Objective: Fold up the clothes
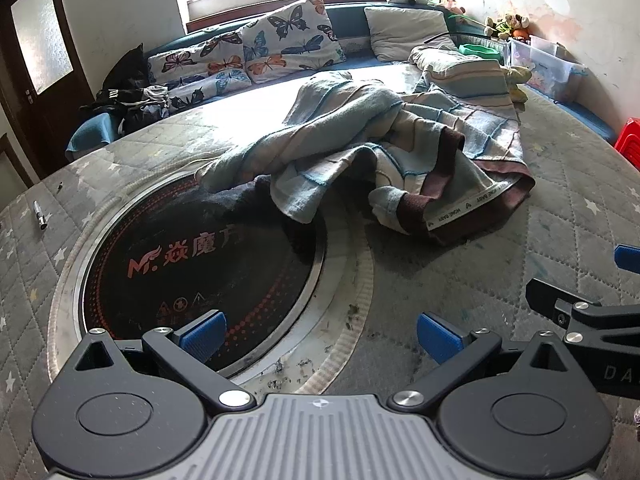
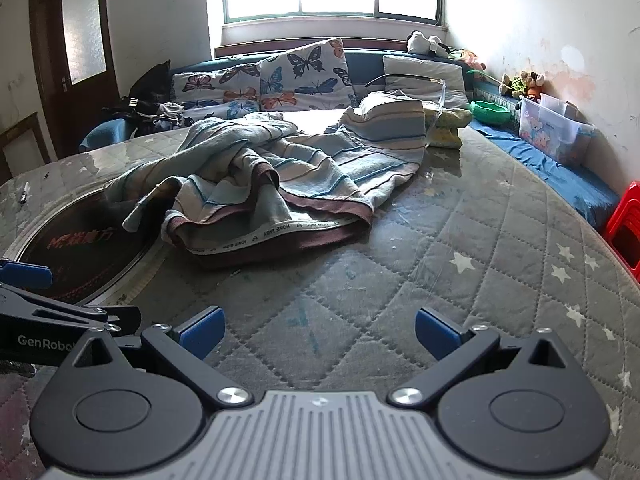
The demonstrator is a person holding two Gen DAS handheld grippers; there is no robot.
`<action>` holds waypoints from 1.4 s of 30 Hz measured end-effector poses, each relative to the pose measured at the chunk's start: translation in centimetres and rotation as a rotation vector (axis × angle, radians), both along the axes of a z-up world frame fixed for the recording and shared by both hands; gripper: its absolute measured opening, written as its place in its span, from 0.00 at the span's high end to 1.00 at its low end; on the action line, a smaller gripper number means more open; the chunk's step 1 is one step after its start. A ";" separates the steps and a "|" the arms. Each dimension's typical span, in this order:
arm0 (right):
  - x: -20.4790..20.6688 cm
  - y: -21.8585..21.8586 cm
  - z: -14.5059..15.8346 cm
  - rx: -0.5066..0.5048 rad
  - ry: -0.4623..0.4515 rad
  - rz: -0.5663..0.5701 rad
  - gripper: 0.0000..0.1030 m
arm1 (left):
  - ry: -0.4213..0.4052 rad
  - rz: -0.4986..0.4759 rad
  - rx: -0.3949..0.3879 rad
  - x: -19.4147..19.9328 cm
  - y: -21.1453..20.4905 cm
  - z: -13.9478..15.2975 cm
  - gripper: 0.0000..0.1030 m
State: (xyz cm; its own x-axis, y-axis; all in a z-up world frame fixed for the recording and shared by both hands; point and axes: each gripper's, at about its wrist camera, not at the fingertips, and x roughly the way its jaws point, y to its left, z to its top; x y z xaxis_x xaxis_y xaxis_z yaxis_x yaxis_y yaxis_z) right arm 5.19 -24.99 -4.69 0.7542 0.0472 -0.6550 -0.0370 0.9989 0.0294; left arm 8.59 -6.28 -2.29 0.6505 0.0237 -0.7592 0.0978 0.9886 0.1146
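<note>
A crumpled striped cloth (image 1: 380,148) in pale blue, cream and brown lies heaped on the quilted grey table cover (image 1: 520,264); its brown hem with a white printed band faces me. In the right wrist view the same cloth (image 2: 280,184) sits ahead and to the left. My left gripper (image 1: 320,334) is open and empty, low over the round black cooktop (image 1: 192,268), well short of the cloth. My right gripper (image 2: 318,330) is open too, with nothing between its blue pads, over bare quilted cover (image 2: 400,288). Part of the right gripper (image 1: 580,308) shows at the left view's edge.
One corner of the cloth overlaps the cooktop's far rim. A small metal cylinder (image 1: 40,216) lies at the far left. Butterfly cushions (image 1: 288,40), a folded striped pile (image 2: 396,116), a clear plastic bin (image 2: 552,128) and a red stool (image 2: 624,224) ring the table.
</note>
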 end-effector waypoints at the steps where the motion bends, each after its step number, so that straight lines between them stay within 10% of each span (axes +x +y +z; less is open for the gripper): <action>1: 0.0 0.0 0.0 -0.001 0.000 0.000 0.00 | -0.001 -0.002 0.000 0.1 0.0 0.0 0.00; 15: 3.1 -1.9 0.5 -0.019 -0.002 -0.022 0.12 | -0.055 0.034 -0.115 3.3 0.9 2.3 0.02; 31: 13.1 -5.3 -0.7 0.091 0.057 -0.087 0.54 | 0.047 0.049 -0.339 7.7 1.5 0.7 0.23; 37: 12.1 -4.2 -1.0 0.090 0.032 -0.032 0.88 | 0.043 0.018 -0.412 8.0 2.1 0.3 0.76; 42: 10.4 -2.9 -0.5 0.059 0.017 0.013 0.93 | 0.009 -0.007 -0.406 6.8 2.7 0.8 0.85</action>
